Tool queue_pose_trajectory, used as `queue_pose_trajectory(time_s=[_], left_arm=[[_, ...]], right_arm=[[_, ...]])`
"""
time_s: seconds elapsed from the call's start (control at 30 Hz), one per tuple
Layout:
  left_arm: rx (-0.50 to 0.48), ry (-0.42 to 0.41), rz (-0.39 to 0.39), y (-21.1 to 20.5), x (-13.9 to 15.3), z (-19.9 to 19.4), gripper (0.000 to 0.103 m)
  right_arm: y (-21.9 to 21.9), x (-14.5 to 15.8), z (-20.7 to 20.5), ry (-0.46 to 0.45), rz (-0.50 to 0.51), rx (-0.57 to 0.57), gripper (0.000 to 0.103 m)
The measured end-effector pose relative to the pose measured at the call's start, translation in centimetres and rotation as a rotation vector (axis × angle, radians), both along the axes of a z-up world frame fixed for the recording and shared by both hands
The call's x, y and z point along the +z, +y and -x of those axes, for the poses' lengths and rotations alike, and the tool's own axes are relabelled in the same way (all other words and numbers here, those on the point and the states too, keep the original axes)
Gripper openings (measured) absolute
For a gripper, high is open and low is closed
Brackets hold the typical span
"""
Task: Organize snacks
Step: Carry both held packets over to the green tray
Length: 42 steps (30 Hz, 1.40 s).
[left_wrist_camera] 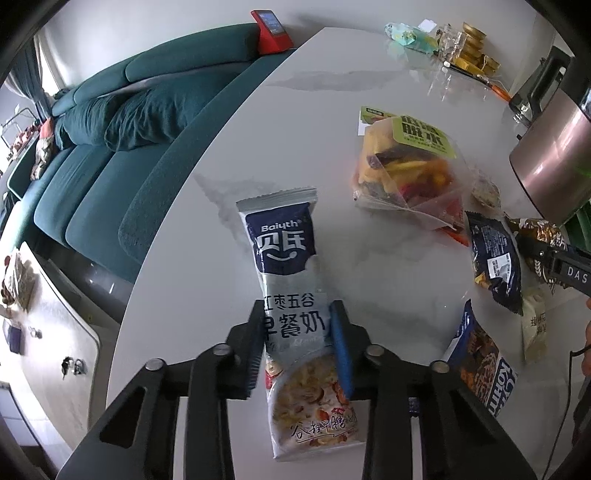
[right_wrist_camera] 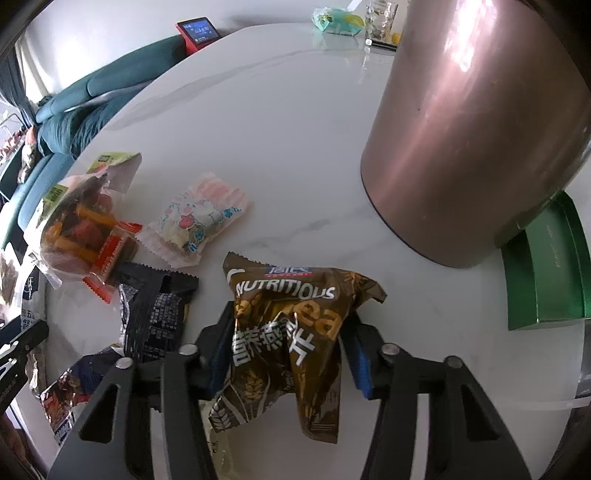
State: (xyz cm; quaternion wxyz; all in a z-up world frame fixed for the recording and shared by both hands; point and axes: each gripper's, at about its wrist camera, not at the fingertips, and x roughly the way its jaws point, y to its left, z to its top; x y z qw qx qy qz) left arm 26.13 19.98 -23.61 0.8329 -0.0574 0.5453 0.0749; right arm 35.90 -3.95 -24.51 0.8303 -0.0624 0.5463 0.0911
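Note:
My left gripper point(left_wrist_camera: 297, 314) is shut on a long blue-and-white breakfast milk packet point(left_wrist_camera: 291, 295) that lies along the white table point(left_wrist_camera: 295, 129). My right gripper point(right_wrist_camera: 291, 325) is shut on a brown "Nutritious" cereal packet point(right_wrist_camera: 291, 332), crumpled between the pads; the gripper also shows in the left wrist view point(left_wrist_camera: 546, 251). A clear bag of dried fruit point(left_wrist_camera: 406, 173) lies further back. A dark packet point(left_wrist_camera: 496, 258) and a blue packet point(left_wrist_camera: 480, 354) lie to the right. A white rabbit-print packet point(right_wrist_camera: 199, 218) lies left of centre in the right wrist view.
A tall copper-coloured canister point(right_wrist_camera: 472, 129) stands at the right, with a green box point(right_wrist_camera: 546, 266) behind it. Gold-wrapped sweets point(left_wrist_camera: 472, 48) and a glass sit at the far table edge. A red-cased screen point(left_wrist_camera: 269, 29) and a teal sofa point(left_wrist_camera: 110, 129) lie beyond the table's left edge.

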Motion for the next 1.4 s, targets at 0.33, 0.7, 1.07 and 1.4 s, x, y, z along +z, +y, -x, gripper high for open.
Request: queue_pose_trajectory(time_s=[0.33, 0.7, 1.07, 1.4], left_arm=[[-0.006, 0.004, 0.018, 0.7, 0.3, 0.0, 0.019], [-0.039, -0.011, 0.007, -0.1, 2.0, 0.0, 0.018], [-0.163, -0.054, 0.001, -2.1, 5.4, 0.8, 0.018], [-0.343, -0.098, 0.021, -6.5, 8.0, 1.4, 0.018]], right_arm=[[-0.1, 0.4, 1.0, -0.004, -0.016, 0.010, 0.058], [-1.4, 2.1, 1.5, -0.014, -0.049, -0.009, 0.057], [-3.2, 5.6, 3.5, -0.060, -0.080, -0.063, 0.057], [-5.6, 7.9, 6.4, -0.099, -0.085, -0.169, 0.057]])
